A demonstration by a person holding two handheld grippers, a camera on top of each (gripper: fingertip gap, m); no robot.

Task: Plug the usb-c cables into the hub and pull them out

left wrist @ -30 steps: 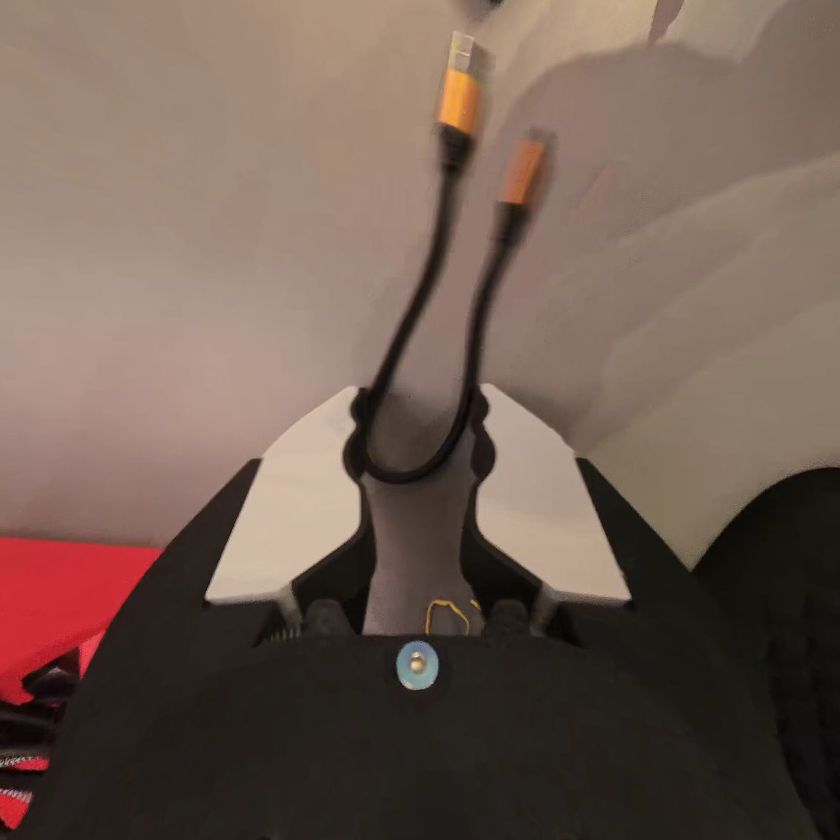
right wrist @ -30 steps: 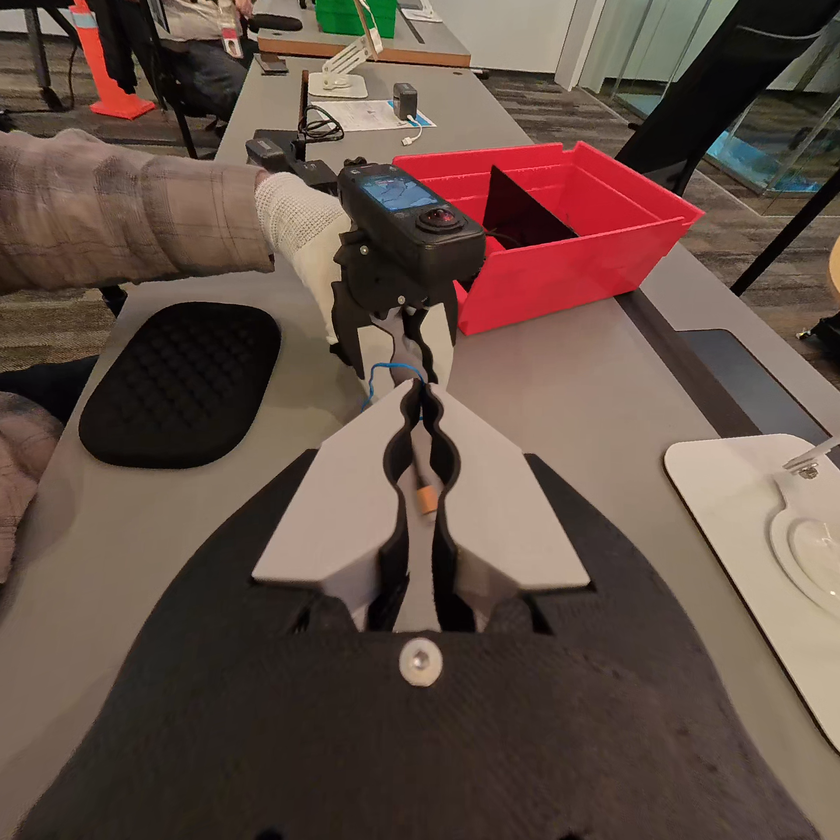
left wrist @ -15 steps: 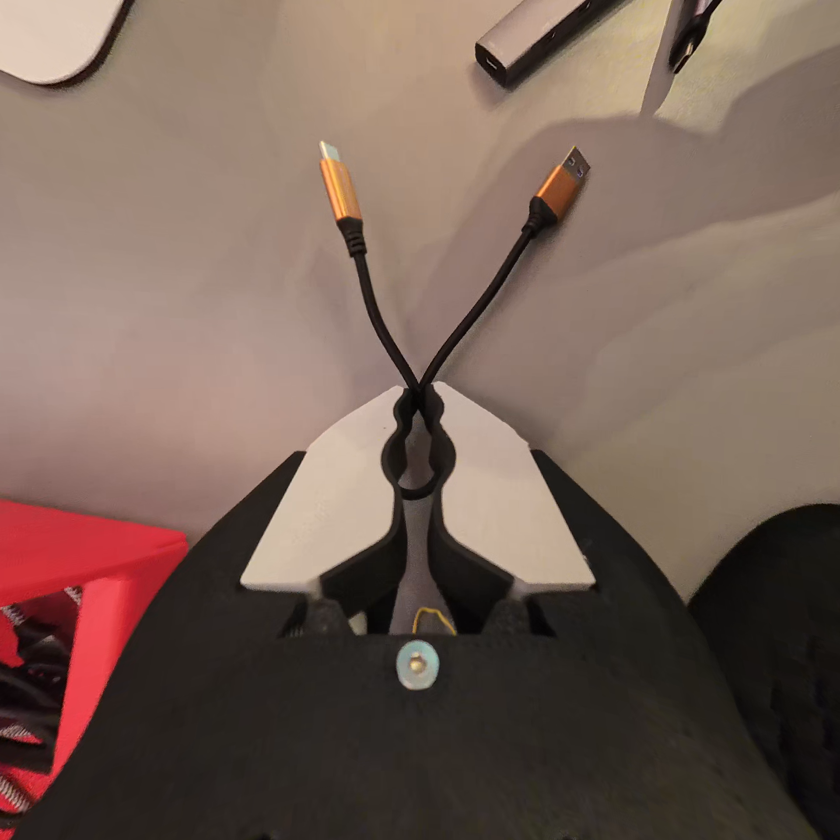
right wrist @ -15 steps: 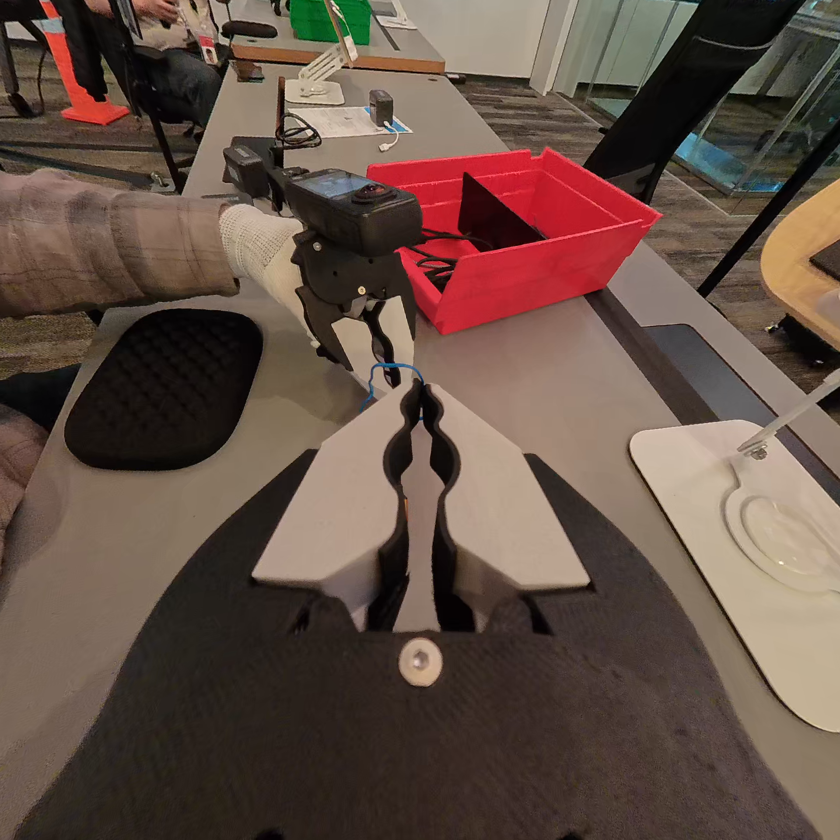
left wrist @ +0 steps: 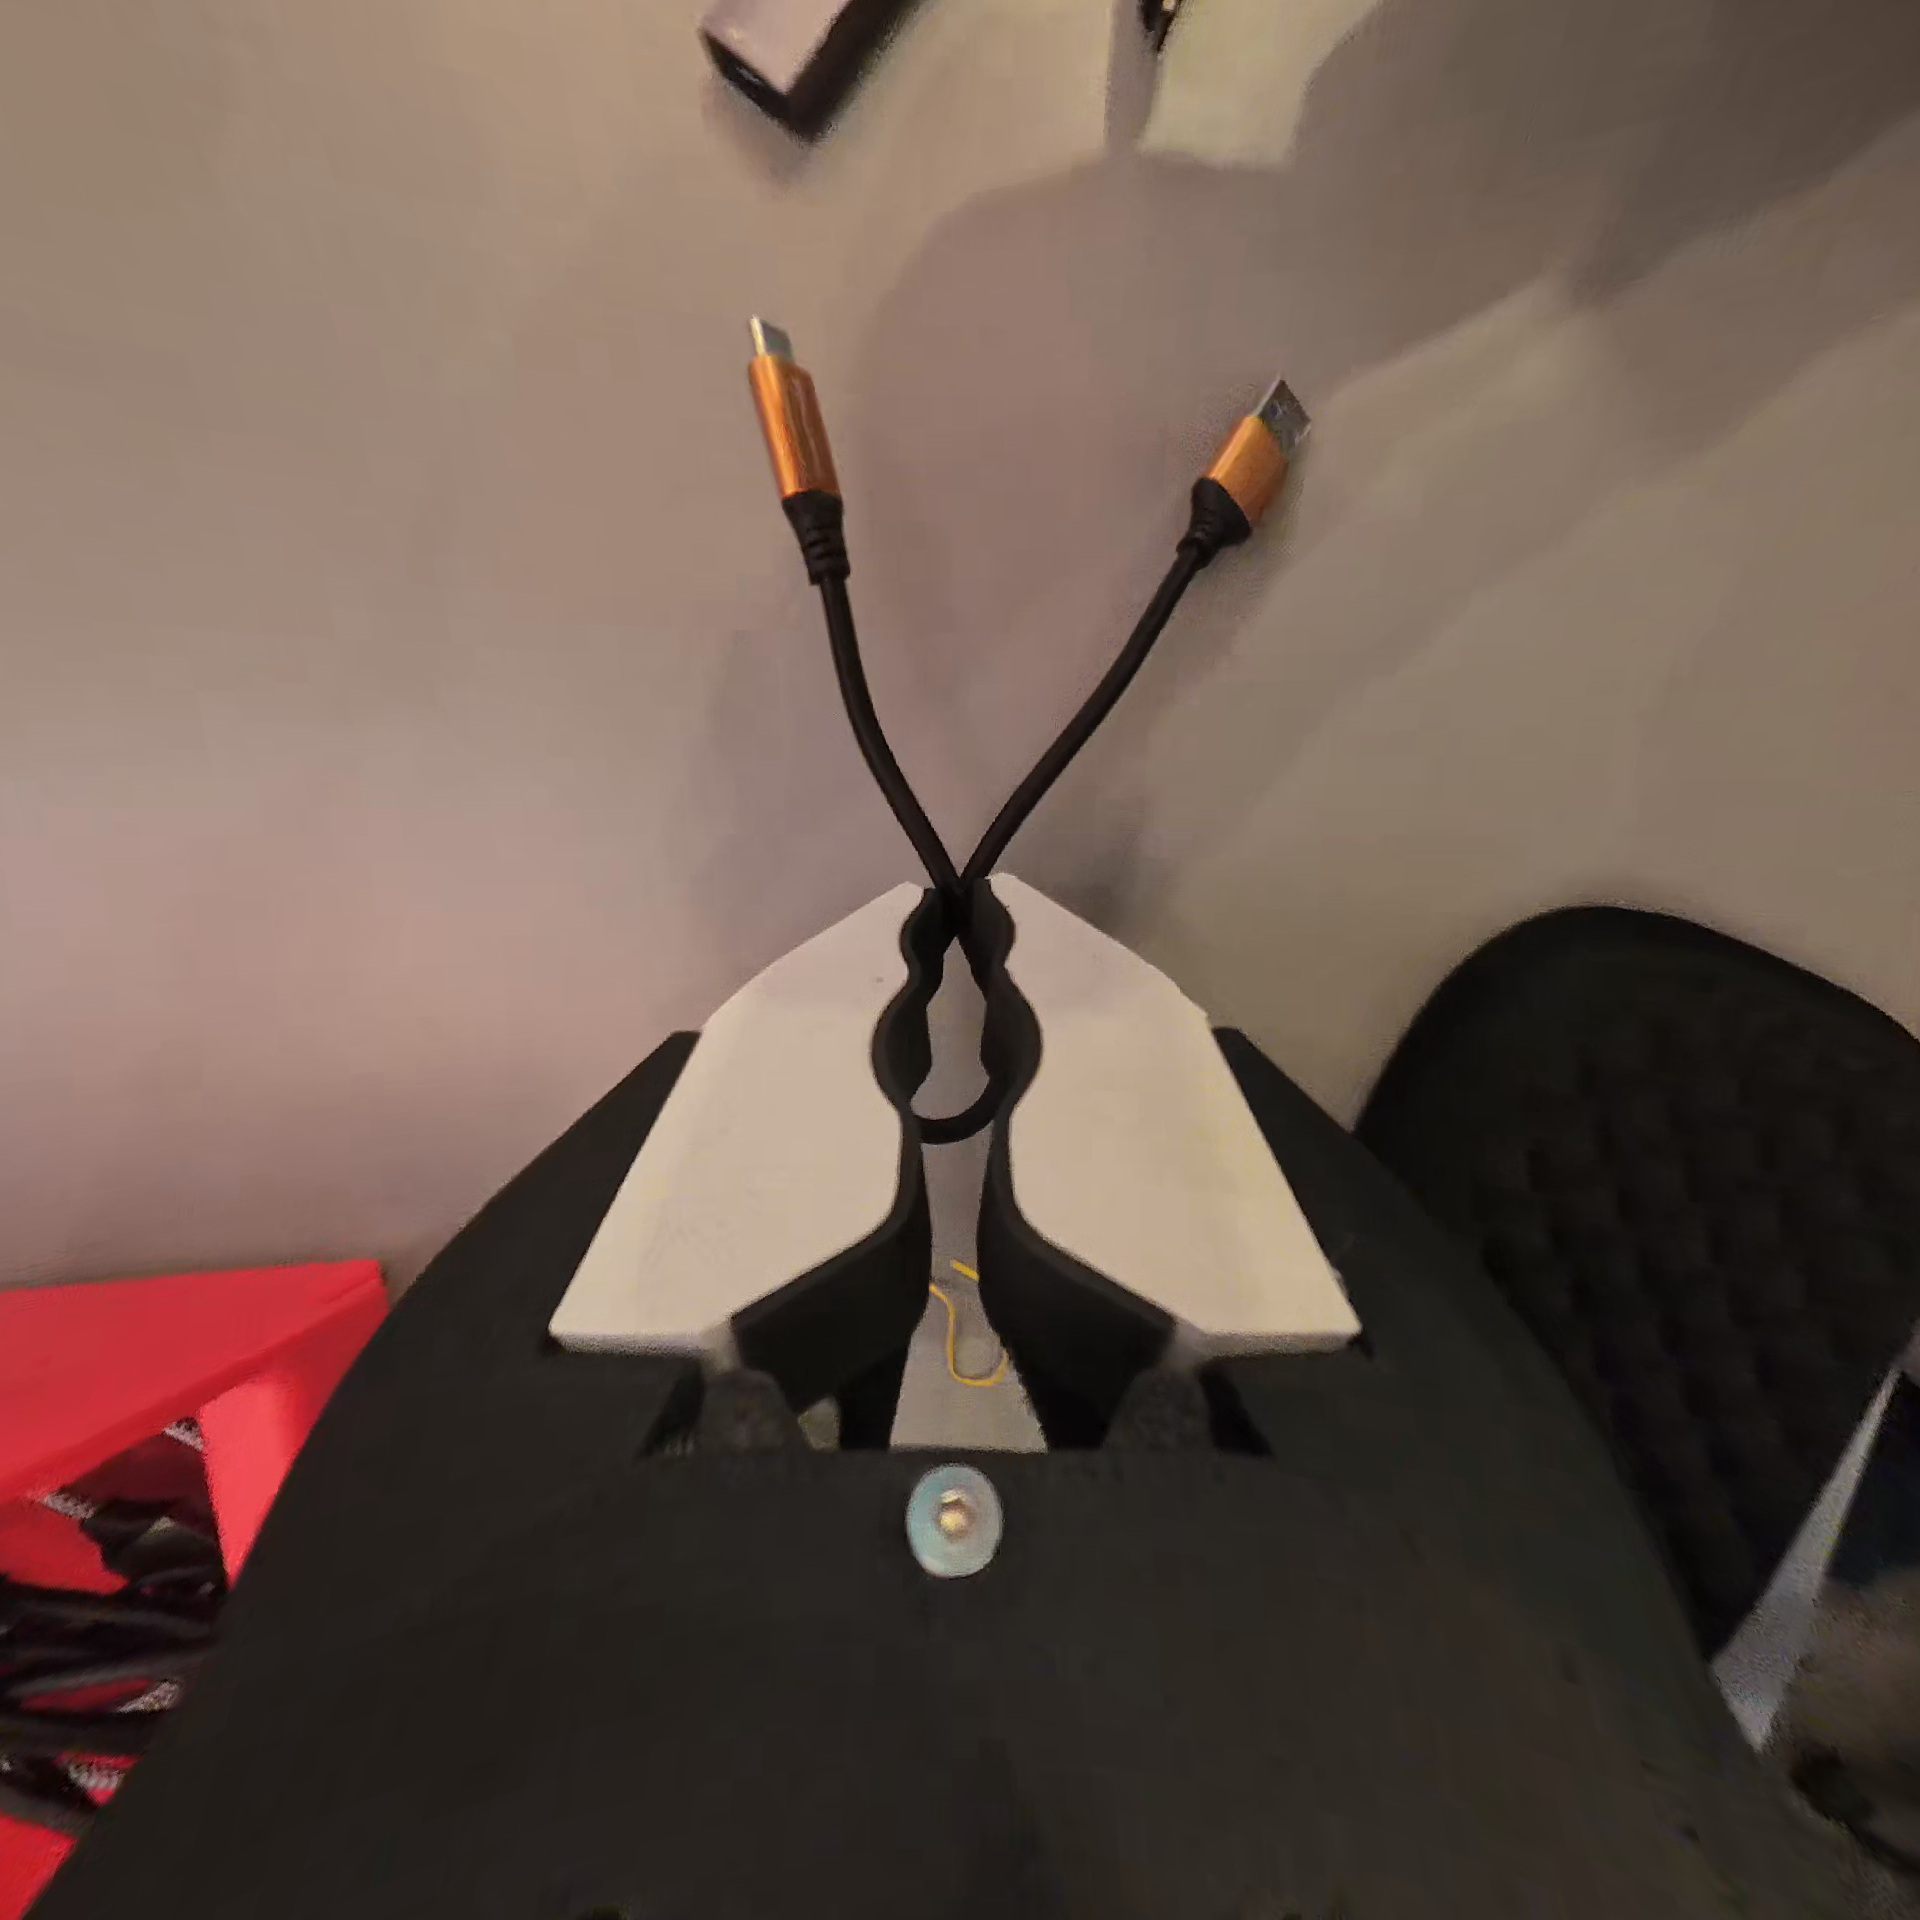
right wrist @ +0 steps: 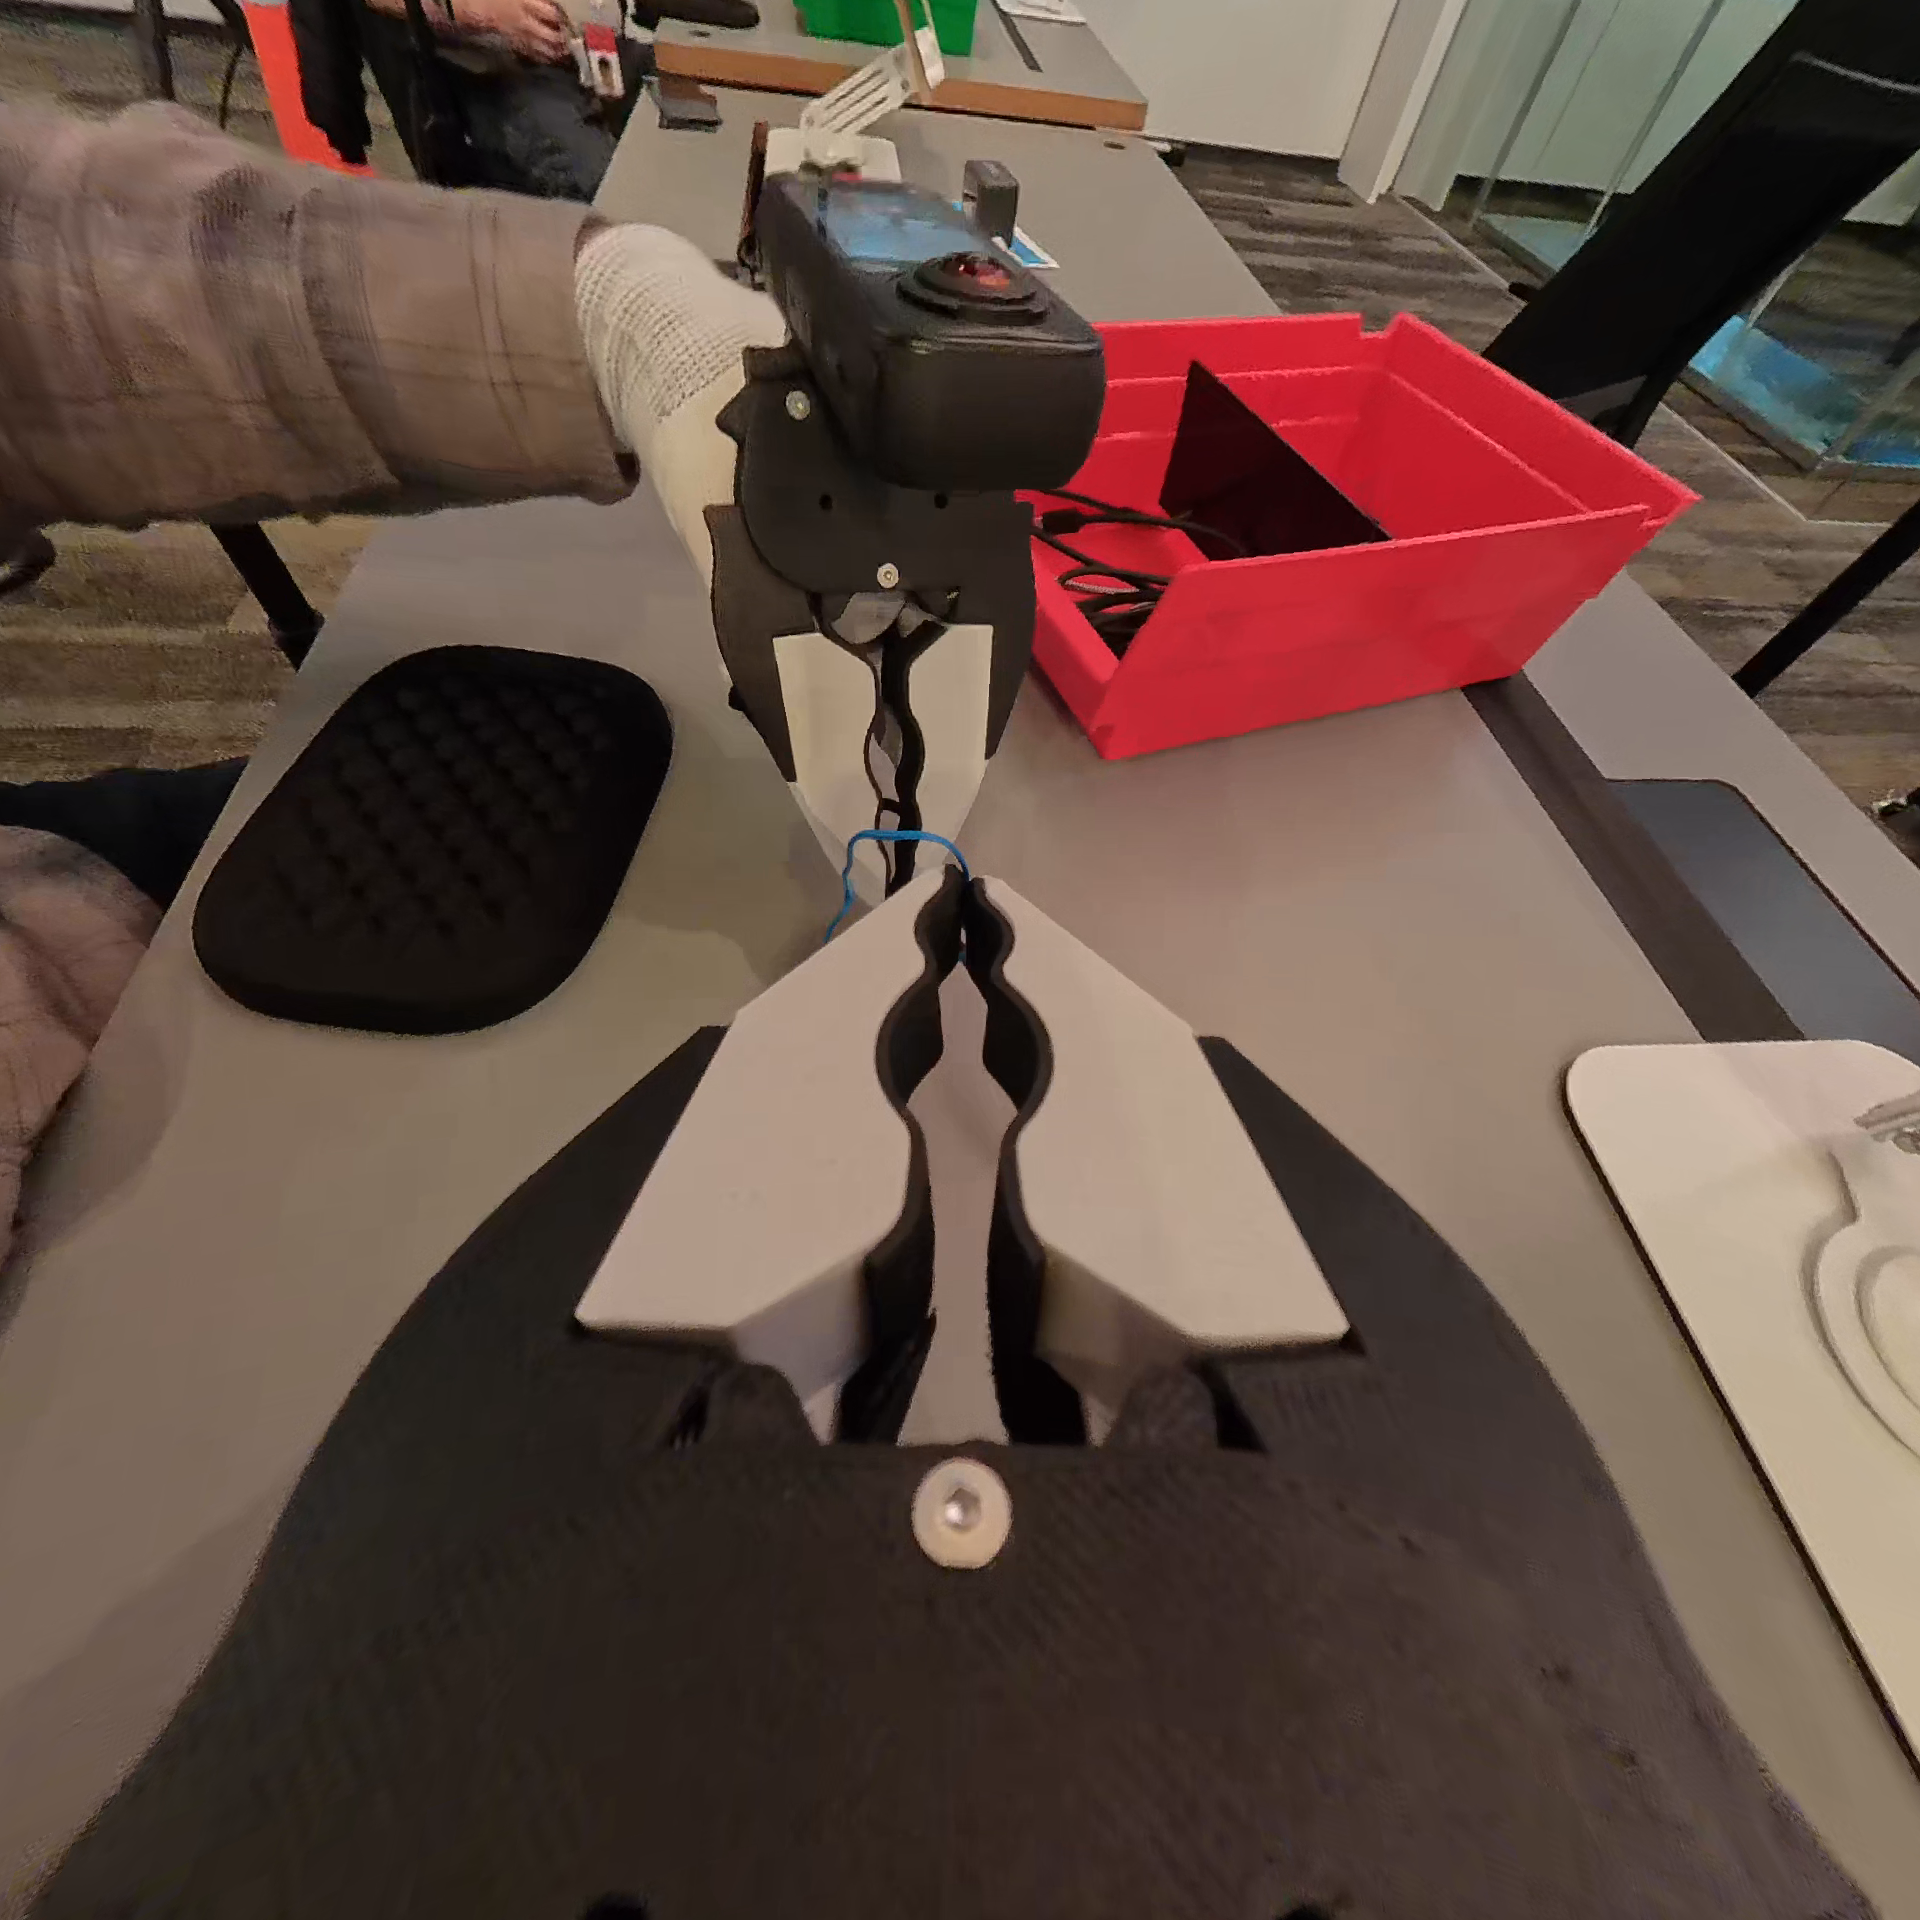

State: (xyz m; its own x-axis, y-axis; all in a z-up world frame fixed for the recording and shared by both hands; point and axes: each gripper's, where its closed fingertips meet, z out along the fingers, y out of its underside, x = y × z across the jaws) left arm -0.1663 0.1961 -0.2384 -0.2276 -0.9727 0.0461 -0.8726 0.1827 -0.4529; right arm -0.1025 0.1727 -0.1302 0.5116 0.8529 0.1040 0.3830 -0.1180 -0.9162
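The left gripper (left wrist: 951, 914) is pinching a short black cable (left wrist: 894, 769) at its folded middle, the fingers pressed together on both strands where they cross at the tips, with the loop sitting behind in the rounded hollow between the pads. From that crossing the two ends are fanning out ahead of the fingers: the slim orange-sleeved USB-C plug (left wrist: 792, 428) up to the left, the wider orange-sleeved plug (left wrist: 1255, 457) up to the right, both hanging free above the grey table (left wrist: 312, 727). The grey hub (left wrist: 790, 57) is lying farther ahead at the top edge, well apart from either plug, one end port facing roughly this way. To do this step well, I judge the grip is sitting too far from the plug; holding the USB-C end by its sleeve would be giving stiffness for lining up and pushing in. The right gripper (right wrist: 958, 894) is closed with nothing but a thin blue wire (right wrist: 883, 847) at its tips, idling near a red bin (right wrist: 1351, 623) and black pad (right wrist: 436, 831).
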